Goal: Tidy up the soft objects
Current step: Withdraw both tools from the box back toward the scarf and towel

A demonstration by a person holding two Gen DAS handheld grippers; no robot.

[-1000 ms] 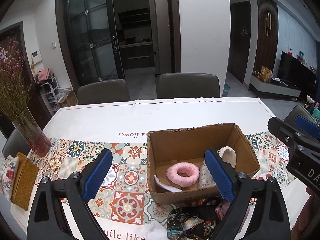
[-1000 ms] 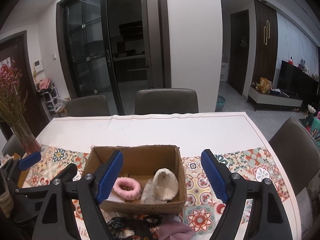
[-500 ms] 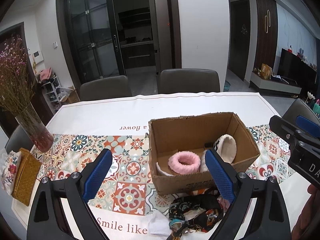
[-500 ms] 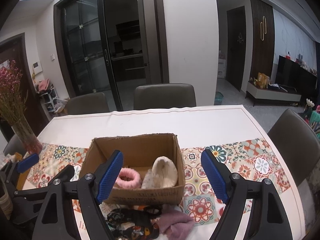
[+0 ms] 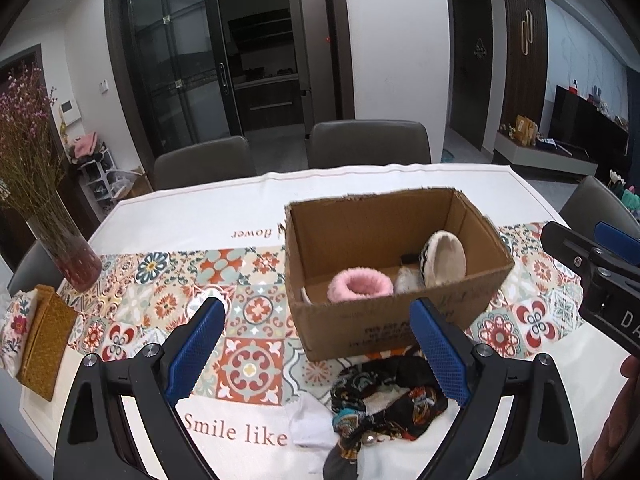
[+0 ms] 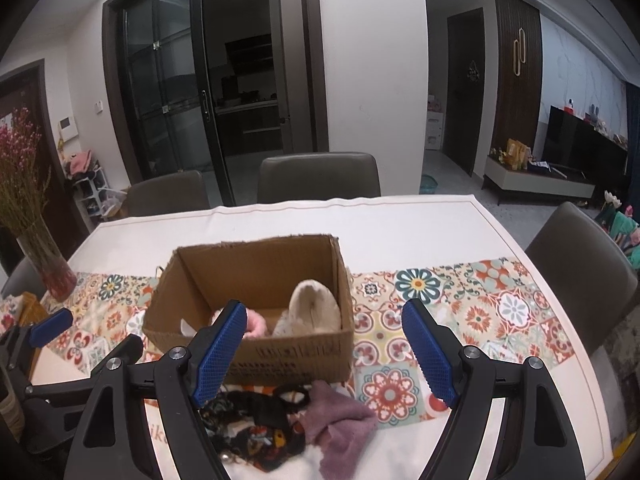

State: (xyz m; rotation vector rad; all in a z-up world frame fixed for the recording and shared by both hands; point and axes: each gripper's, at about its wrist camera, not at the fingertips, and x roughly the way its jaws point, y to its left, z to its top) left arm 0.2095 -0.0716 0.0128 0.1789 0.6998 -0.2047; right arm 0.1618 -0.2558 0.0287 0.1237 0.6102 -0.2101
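Observation:
An open cardboard box [image 5: 404, 324] [image 6: 296, 356] stands on the table. Inside lie a pink fluffy ring [image 5: 360, 286] [image 6: 255, 323] and a cream knit hat [image 5: 444, 258] [image 6: 316, 308]. In front of the box lies a heap of soft things: a dark patterned cloth [image 5: 384, 396] [image 6: 256, 428], a white sock [image 5: 312, 424] and a mauve cloth [image 6: 340, 424]. My left gripper [image 5: 316, 354] is open and empty above the heap's left side. My right gripper [image 6: 322, 354] is open and empty above the heap, and shows at the right edge of the left wrist view [image 5: 596, 264].
A glass vase of dried pink flowers [image 5: 68, 252] [image 6: 48, 264] stands at the table's left. A woven mat [image 5: 46, 336] lies near the left edge. Grey chairs [image 5: 368, 142] [image 6: 580, 276] stand at the far and right sides of the table.
Both grippers have pulled back and lifted away from the box, so the heap in front of it shows more. Both stay open and empty.

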